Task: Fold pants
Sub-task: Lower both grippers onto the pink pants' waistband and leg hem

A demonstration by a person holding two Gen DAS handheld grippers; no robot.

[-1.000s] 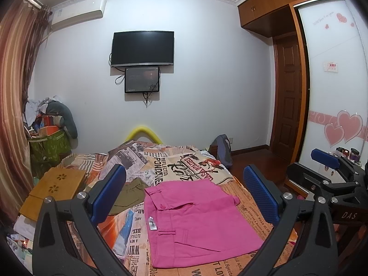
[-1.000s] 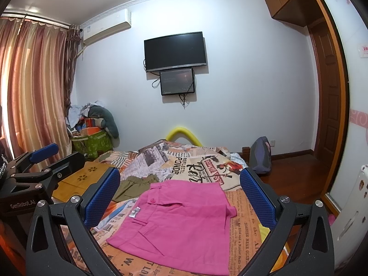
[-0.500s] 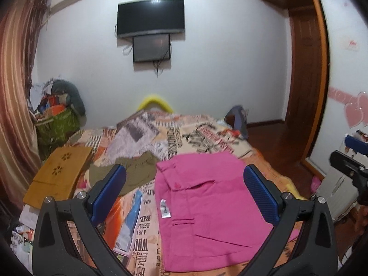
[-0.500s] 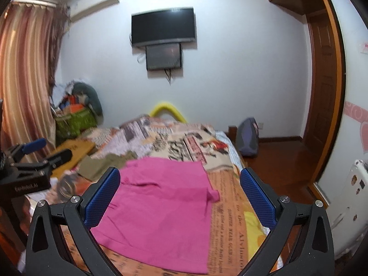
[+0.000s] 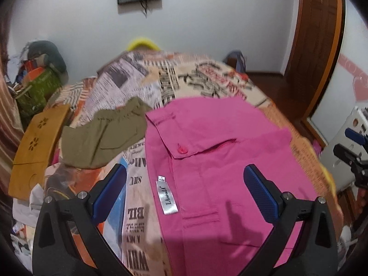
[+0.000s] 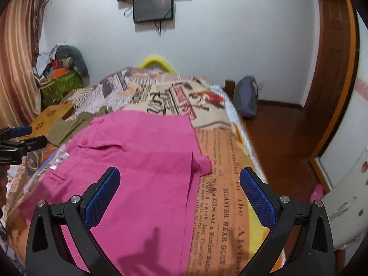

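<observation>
Pink pants [image 5: 218,161] lie flat on the newspaper-print bedspread [image 5: 138,207], folded into a rough rectangle, with a silver label [image 5: 167,197] at the left edge and a button flap pocket on top. My left gripper [image 5: 185,188] is open and empty, hovering above the pants' left edge. My right gripper [image 6: 179,191] is open and empty above the pants [image 6: 138,161] near their right edge. The right gripper also shows at the right edge of the left wrist view [image 5: 354,151], and the left gripper at the left edge of the right wrist view [image 6: 16,140].
Olive-green clothing [image 5: 103,133] lies left of the pants. A yellow-brown wooden board [image 5: 36,145] rests on the bed's left side. A cluttered green bag [image 6: 59,87] stands by the curtain. The bed's right edge [image 6: 250,151] drops to a wooden floor with a blue backpack [image 6: 247,99].
Both grippers have tilted downward and moved closer over the bed; the pants now fill more of each view. Both stay open. The pants have not moved.
</observation>
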